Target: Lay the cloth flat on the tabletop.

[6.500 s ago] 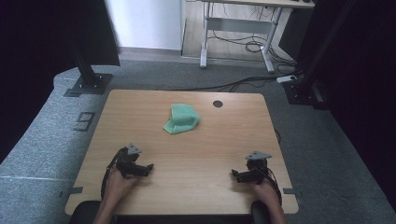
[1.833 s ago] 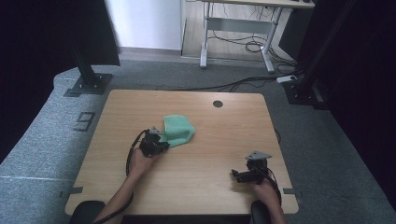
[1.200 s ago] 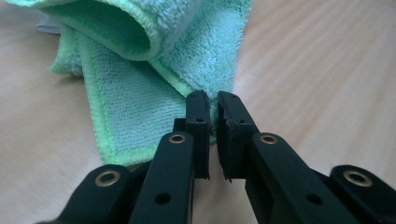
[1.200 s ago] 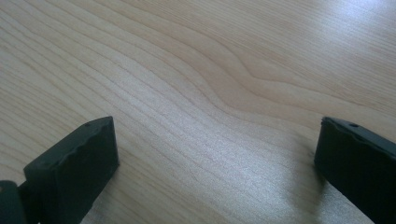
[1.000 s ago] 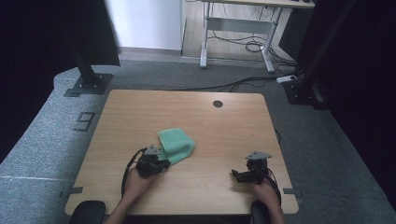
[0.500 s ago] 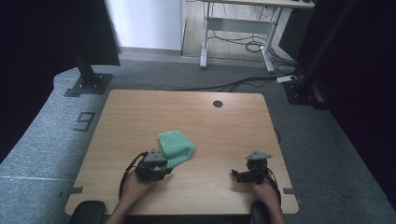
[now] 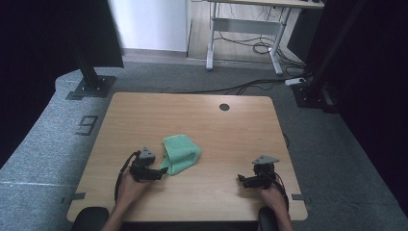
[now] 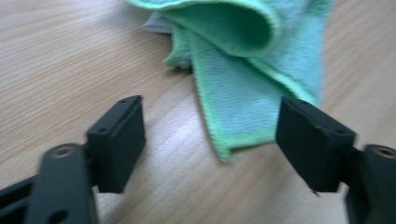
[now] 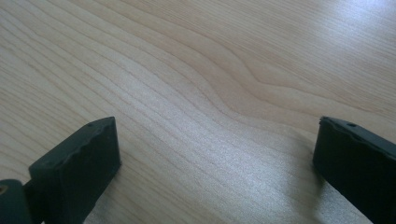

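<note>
Green cloth (image 7: pixel 180 153) lies crumpled and loosely folded on the wooden table (image 7: pixel 202 120), a little toward the person's side of the middle. Left gripper (image 7: pixel 161 173) sits just beside the cloth's near corner; its jaws have just been opening and now stand spread, with that corner (image 8: pixel 233 140) lying on the table ahead of the gap, pressed by neither pad. Right gripper (image 7: pixel 240 180) rests well apart at the table's near right, jaws spread wide over bare wood.
</note>
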Available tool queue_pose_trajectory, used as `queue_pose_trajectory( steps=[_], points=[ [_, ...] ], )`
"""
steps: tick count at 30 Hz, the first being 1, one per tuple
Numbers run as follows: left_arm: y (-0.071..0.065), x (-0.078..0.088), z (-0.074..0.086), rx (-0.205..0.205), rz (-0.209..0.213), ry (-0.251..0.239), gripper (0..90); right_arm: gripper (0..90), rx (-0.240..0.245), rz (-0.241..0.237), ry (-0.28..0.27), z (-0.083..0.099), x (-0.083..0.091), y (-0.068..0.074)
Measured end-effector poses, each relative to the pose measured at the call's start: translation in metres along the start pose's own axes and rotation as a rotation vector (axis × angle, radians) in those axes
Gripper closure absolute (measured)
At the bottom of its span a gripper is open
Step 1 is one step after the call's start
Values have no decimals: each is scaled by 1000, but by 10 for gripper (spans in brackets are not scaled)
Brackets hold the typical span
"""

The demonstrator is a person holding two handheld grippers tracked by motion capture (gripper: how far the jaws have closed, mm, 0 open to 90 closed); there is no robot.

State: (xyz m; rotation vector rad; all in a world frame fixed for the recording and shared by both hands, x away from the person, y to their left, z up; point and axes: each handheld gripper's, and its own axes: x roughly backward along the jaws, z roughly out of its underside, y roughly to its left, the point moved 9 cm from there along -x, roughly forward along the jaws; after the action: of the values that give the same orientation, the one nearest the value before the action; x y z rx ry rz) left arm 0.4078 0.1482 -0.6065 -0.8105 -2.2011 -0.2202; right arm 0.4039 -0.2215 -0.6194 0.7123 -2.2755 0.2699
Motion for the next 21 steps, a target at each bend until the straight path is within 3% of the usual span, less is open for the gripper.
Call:
queue_pose_trajectory(
  steps=[2, 7, 14, 17, 21],
  points=[
    [2, -2, 1, 0, -8, 0, 200, 24, 1, -5, 1, 0, 1, 1],
    [3, -5, 2, -45, -65, 0, 185, 56, 16, -44, 5, -4, 1, 8],
    [3, -5, 3, -41, -66, 3, 168, 81, 72, -110, 0, -20, -3, 30],
    [3, -5, 3, -41, -66, 3, 168, 95, 105, -174, -6, -34, -6, 48],
    [3, -5, 3, -41, -67, 3, 168, 115, 147, -221, -15, -51, -10, 64]
  ],
)
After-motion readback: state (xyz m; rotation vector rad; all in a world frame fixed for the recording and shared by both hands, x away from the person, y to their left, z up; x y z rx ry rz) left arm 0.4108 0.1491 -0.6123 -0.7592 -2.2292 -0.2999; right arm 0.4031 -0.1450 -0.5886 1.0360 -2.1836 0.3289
